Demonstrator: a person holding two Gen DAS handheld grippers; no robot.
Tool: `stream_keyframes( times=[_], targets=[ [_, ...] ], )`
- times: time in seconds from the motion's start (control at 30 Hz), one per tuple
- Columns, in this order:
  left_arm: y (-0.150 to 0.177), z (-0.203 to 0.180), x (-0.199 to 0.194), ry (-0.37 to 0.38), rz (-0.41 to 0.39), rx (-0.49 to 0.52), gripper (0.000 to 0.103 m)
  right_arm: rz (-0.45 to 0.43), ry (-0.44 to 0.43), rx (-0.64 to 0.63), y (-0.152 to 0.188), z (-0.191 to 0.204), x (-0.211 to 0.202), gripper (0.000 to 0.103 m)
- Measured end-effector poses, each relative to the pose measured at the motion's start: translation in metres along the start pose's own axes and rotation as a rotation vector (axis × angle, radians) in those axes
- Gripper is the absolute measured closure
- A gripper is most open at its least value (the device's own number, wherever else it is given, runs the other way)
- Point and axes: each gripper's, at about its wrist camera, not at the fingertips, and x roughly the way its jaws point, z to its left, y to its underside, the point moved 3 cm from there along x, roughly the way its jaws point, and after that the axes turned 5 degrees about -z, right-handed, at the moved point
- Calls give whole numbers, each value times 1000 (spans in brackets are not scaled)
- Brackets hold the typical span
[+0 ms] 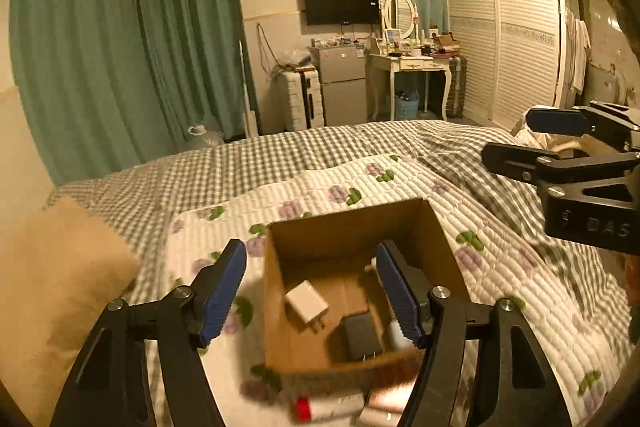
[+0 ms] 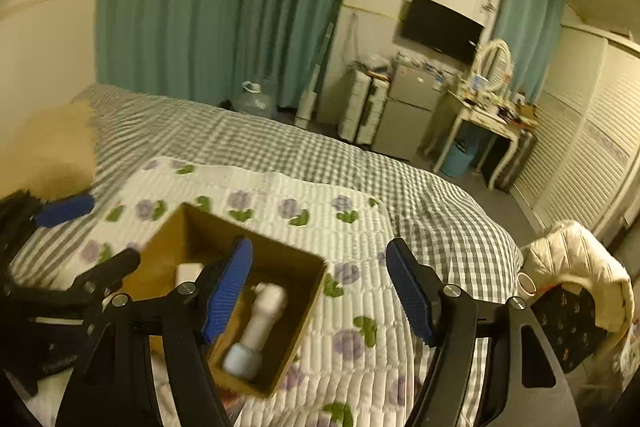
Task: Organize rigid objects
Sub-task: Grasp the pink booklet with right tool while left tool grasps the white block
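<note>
Box (image 1: 352,231) sat open on the floral quilt (image 1: 400,187) spread over the checked bed (image 1: 200,171); everything below is placed relative to that box.

Inside the box, left wrist view: white charger (image 1: 306,303) lay on the floor toward the left wall, black adapter (image 1: 360,337) just beside it toward the near wall, and a white item with a rounded end showed partly behind the left gripper's finger. Right wrist view made that item out as a white bottle (image 2: 260,323) lying flat along the right wall, rounded end toward the near corner.

Left gripper (image 1: 312,291) hung above the box, released, jaws spread wide, nothing between them; its right finger overlapped the box interior, its left finger sat outside the left wall.

Right gripper (image 2: 320,287) was also released and empty, jaws wide apart, straddling the box's right wall.

Just outside the near wall, a tube with a red cap (image 1: 320,407) lay on the quilt, blurred. Tan pillow (image 1: 52,287) lay well left of the box.
</note>
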Motion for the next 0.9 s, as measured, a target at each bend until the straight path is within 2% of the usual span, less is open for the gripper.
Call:
stream_keyframes(
  times=[0.03,0.17,0.2,0.4,0.5,0.6,0.73,0.9],
  targets=[
    [6,0,-9,-2,8,-4,24,-3,-11,-9,5,4,-12,30],
    [33,3,-34,-1,4,-40,22,-7,-69,-17,31,17,-40,27],
    [42,3,-37,2,5,-44,19,-4,-85,-16,39,20,-45,27],
    [106,-4,-31,15,92,-99,14,21,-139,-57,99,51,-57,26],
    [137,-10,-11,17,169,-112,14,35,-173,-69,127,65,-48,23],
    [157,-10,1,4,194,-115,14,72,-175,-98,154,77,-28,23],
    [181,-3,14,-69,221,-134,14,161,-183,-142,187,90,8,23],
    [197,4,24,-94,273,-169,14,282,-233,-179,206,103,35,23]
  ],
)
